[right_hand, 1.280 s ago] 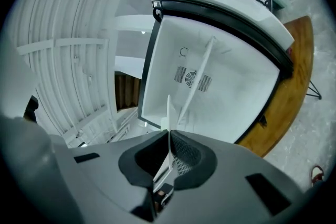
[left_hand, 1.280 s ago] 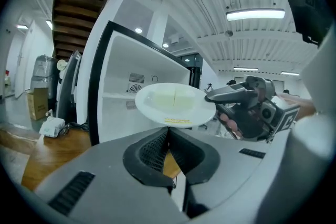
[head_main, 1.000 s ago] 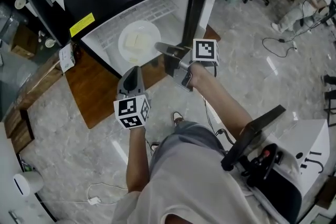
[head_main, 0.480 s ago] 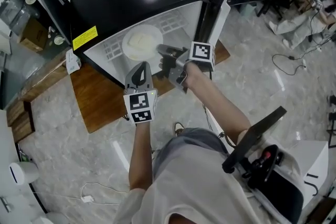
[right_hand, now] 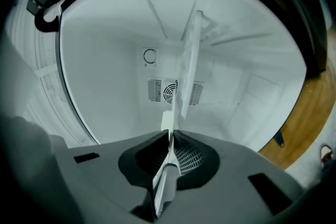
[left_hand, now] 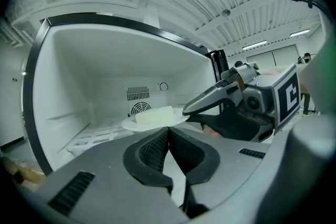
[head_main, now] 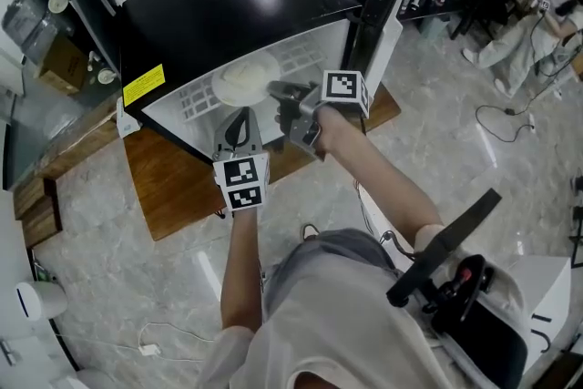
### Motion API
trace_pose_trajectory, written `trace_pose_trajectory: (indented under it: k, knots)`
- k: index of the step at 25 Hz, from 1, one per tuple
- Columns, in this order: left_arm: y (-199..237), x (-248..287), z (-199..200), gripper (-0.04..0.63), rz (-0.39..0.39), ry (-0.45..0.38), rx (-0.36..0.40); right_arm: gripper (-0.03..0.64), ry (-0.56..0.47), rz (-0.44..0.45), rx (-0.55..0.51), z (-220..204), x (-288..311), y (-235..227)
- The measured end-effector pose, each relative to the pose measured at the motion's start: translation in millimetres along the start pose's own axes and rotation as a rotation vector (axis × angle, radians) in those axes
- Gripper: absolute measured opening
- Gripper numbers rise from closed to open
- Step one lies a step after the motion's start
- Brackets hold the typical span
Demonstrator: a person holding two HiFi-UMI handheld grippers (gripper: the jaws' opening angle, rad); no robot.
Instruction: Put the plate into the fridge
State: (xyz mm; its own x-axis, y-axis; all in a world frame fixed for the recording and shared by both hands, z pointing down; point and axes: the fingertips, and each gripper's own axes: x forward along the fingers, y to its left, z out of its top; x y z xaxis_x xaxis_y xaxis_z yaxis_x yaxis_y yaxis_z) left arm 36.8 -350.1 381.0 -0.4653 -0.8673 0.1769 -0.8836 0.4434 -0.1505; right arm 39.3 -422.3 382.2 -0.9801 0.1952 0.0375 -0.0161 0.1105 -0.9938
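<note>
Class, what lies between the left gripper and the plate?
Nothing: in the left gripper view, the stretch from the shut left gripper to the plate is bare.

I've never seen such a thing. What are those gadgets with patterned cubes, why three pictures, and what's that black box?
No robot: a person holds a claw tool in each hand. One picture comes from a head camera looking down; the other two from cameras riding on each claw. The black box is an open fridge on a wooden board. The right claw pinches the rim of a white plate with a pale block on it, inside the fridge. The left claw is shut and empty, before the opening.
</note>
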Motion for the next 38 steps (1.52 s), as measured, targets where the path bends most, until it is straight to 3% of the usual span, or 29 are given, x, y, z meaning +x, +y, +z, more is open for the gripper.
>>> trace_pose_trajectory:
  k: [6,9,17,19,21,26,28,32,38]
  knots:
    - [-11,12,0,0.018,-0.011,-0.002,-0.011,0.029,0.050,0.001,-0.021,0,8,3]
    - [-12,18,2,0.018,-0.012,0.001,-0.028,0.120,0.077,0.041,-0.028,-4,12,11]
    - [-10,34,4,0.018,-0.018,0.011,-0.096,0.126,0.121,0.057,-0.120,-20,-4,22]
    - [-10,32,8,0.018,-0.010,-0.005,-0.114,0.095,0.100,0.021,-0.256,-29,-9,26]
    - [-8,27,13,0.018,0.011,-0.030,-0.125,0.040,0.050,-0.063,-0.514,-24,-9,24]
    - [2,27,14,0.018,0.028,-0.034,-0.106,0.024,0.006,-0.278,-1.199,-24,4,20]
    - [5,29,10,0.018,0.027,-0.025,-0.097,0.023,-0.007,-0.323,-1.384,-27,11,24]
    - [10,36,7,0.018,0.035,-0.015,-0.100,0.023,-0.026,-0.352,-1.492,-22,19,25]
    - [4,50,7,0.018,-0.007,0.006,-0.103,0.023,-0.009,-0.375,-1.490,-6,25,21]
